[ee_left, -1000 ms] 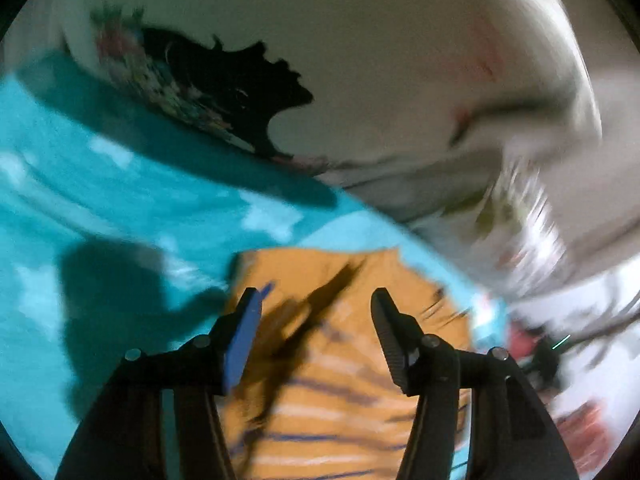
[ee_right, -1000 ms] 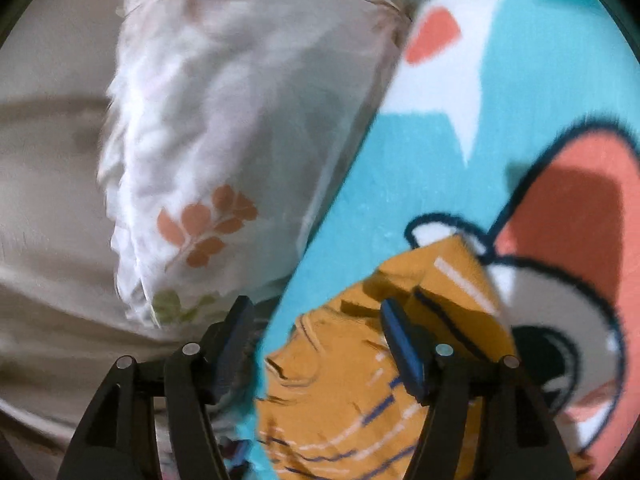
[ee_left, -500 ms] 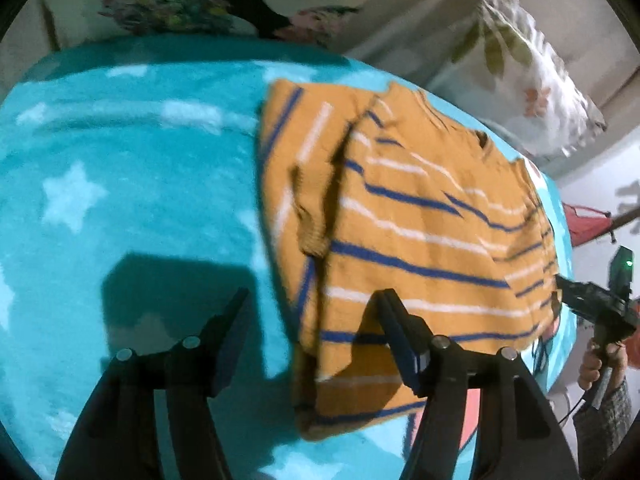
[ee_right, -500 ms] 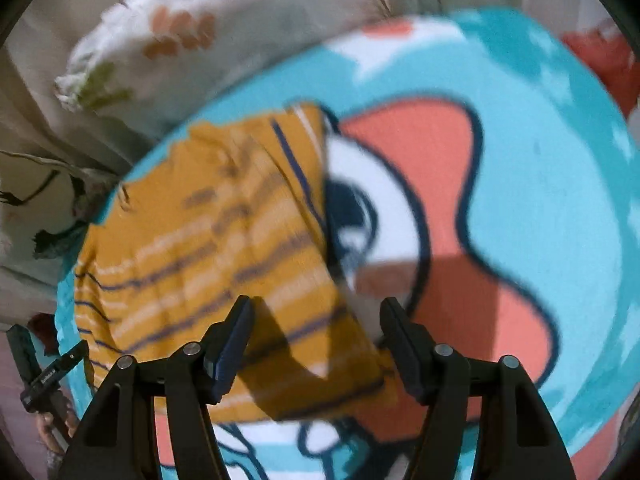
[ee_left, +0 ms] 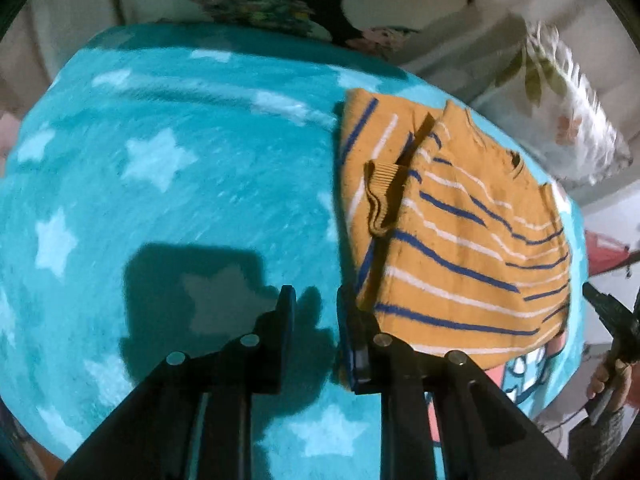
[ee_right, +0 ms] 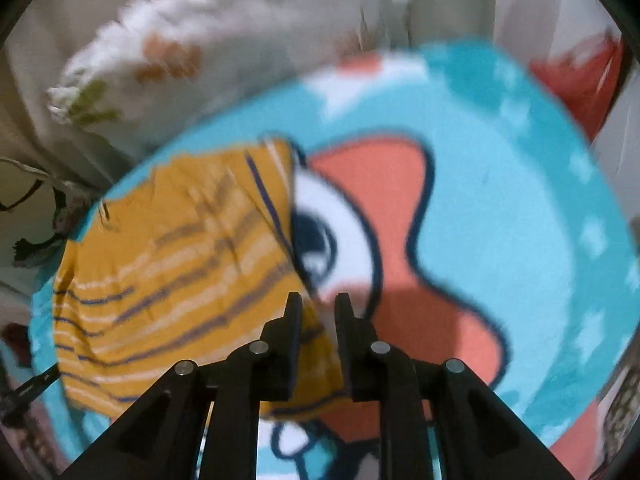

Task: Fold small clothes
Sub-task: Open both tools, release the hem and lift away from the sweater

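Observation:
A small orange sweater [ee_left: 472, 232] with blue and white stripes lies folded on a turquoise star-patterned blanket [ee_left: 180, 184]; a ribbed cuff [ee_left: 382, 200] lies on top of it. My left gripper [ee_left: 314, 300] hangs above the blanket just left of the sweater's near corner, its jaws nearly together and empty. In the right wrist view the sweater [ee_right: 172, 264] lies to the left on the blanket's cartoon print [ee_right: 400, 208]. My right gripper [ee_right: 318, 304] is above the sweater's near right corner, its jaws nearly together with nothing between them.
A floral pillow [ee_left: 560, 120] lies past the sweater at the bed's far side, and shows too in the right wrist view [ee_right: 208, 60]. The other gripper and the hand holding it [ee_left: 612, 344] show at the right edge. A red object [ee_right: 576, 88] lies off the blanket.
Both grippers have pulled back and up from the sweater and their jaws have closed from wide open to nearly together. The sweater now lies flat and folded on the blanket.

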Demonstrator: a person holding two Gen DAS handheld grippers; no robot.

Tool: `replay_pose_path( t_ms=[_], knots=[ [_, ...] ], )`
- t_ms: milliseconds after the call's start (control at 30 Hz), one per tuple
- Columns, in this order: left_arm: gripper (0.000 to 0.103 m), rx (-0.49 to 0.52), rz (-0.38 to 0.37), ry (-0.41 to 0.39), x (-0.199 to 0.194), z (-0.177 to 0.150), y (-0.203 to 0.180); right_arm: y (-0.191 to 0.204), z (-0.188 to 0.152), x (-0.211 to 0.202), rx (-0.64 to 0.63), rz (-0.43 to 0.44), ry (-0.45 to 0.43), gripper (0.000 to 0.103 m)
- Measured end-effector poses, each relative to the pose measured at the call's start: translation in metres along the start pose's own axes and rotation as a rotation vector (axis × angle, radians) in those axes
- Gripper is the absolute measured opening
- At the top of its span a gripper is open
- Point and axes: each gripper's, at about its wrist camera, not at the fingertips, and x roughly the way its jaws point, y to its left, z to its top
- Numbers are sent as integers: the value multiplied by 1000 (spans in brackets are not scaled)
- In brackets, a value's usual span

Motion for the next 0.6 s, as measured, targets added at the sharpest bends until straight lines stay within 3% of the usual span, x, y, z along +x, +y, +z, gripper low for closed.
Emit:
replay_pose_path(
  t_ms=[33,100,167,267,433,533,600],
  knots=[
    [25,-4,2,-13,-2,-1,-1,10,4,-8,-24,13,-45,21],
    [36,-2,11,-56,-11,-4,-1,33,10,-14,-73,47,-97,38],
    [40,6,2,-83,-18,-8,-2,62,18,-2,-152,117,-69,38],
    [45,6,0,-106,-20,-8,-6,99,30,36,-214,146,1,38],
    [51,-9,47,-122,-16,-14,-3,110,62,116,-161,79,130,37],
    [54,-32,43,-119,-16,-19,8,128,81,112,-207,-30,103,34],
    [55,-44,31,-114,-18,-24,17,151,81,85,-257,6,23,34]
  ],
)
